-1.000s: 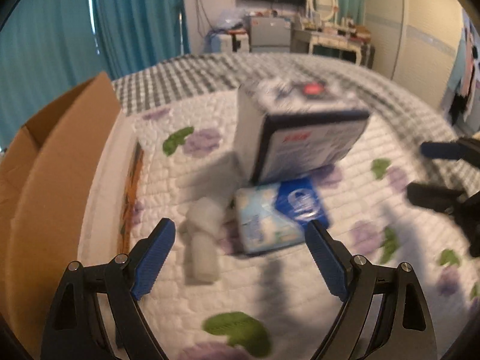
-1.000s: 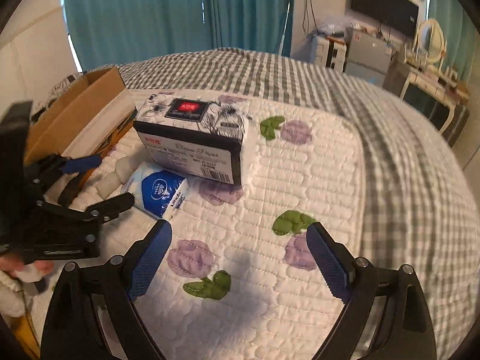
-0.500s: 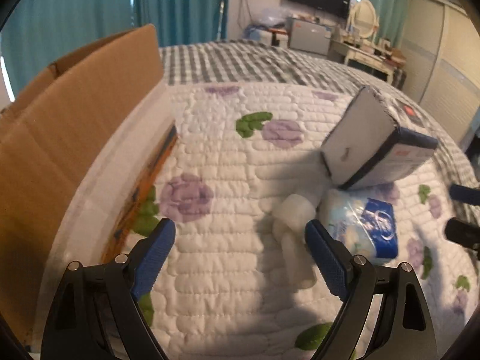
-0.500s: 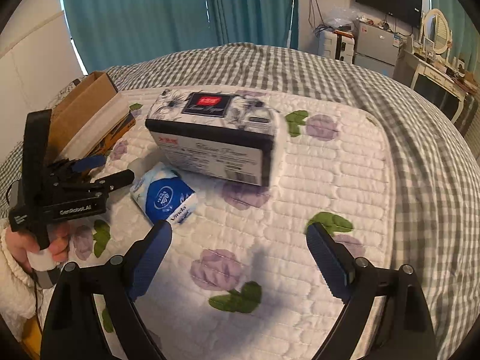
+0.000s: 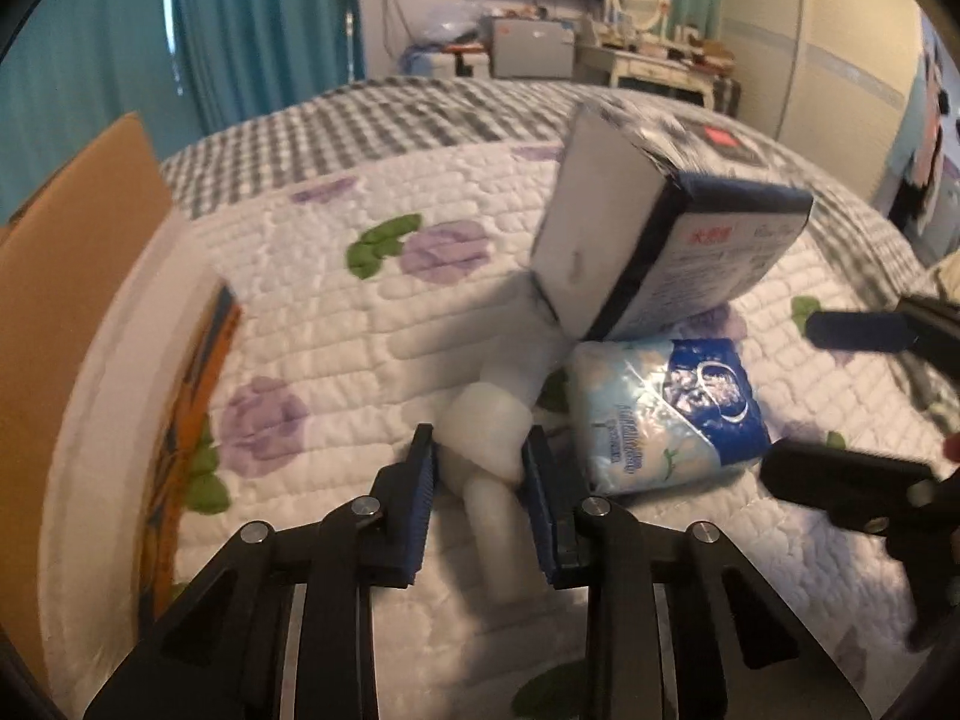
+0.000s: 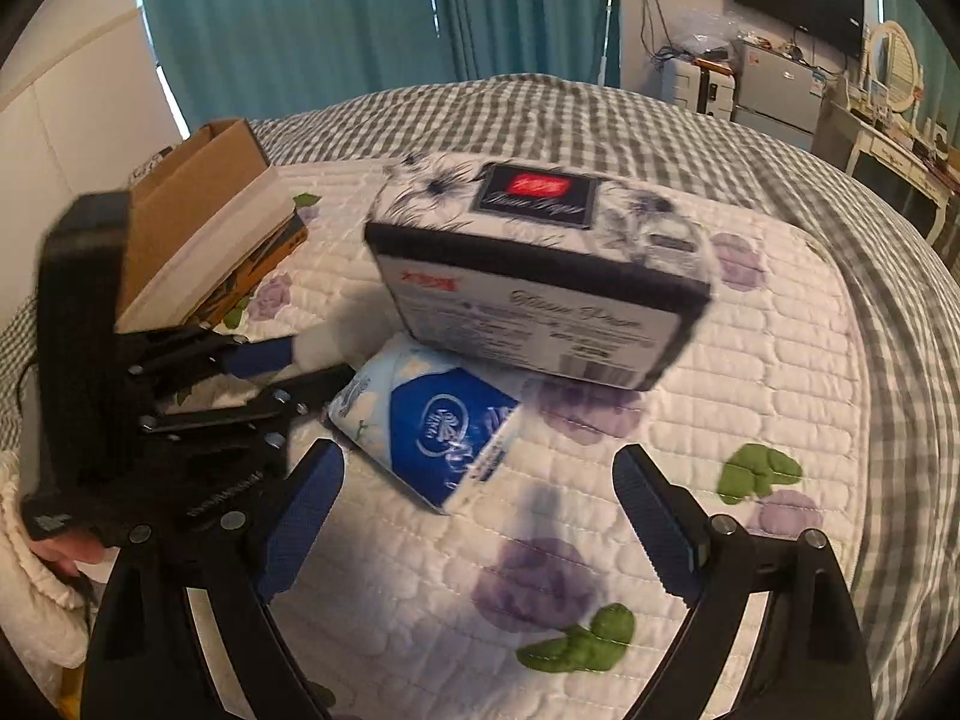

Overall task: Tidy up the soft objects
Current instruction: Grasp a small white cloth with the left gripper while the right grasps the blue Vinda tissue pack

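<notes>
Closest in, the left gripper (image 5: 480,468) has its blue pads drawn in narrow on either side of a small white soft bundle (image 5: 489,426), the pads pressing its flanks as it lies on the quilted floral bedspread (image 5: 336,324). The bundle is blurred, so I cannot tell just what it is; a second white piece trails from it back between the fingers.

Just beside it to the right lies a blue-and-white tissue pack (image 5: 666,408), flat on the quilt. From the right wrist view the right gripper (image 6: 480,516) hovers with its fingers spread wide and nothing between them, the same tissue pack (image 6: 438,426) lying just ahead of its tips.

Behind the pack, a large black-and-white tissue box (image 5: 660,240) with a red label sits tilted, one lower edge resting on the pack's far end and on the white bundle.

Off to the left stands an open cardboard box (image 5: 72,276), its flap upright, at the edge of the quilt. Farther back, a grey checked blanket (image 6: 540,114) covers the bed, and teal curtains (image 6: 312,18) hang beyond it.
</notes>
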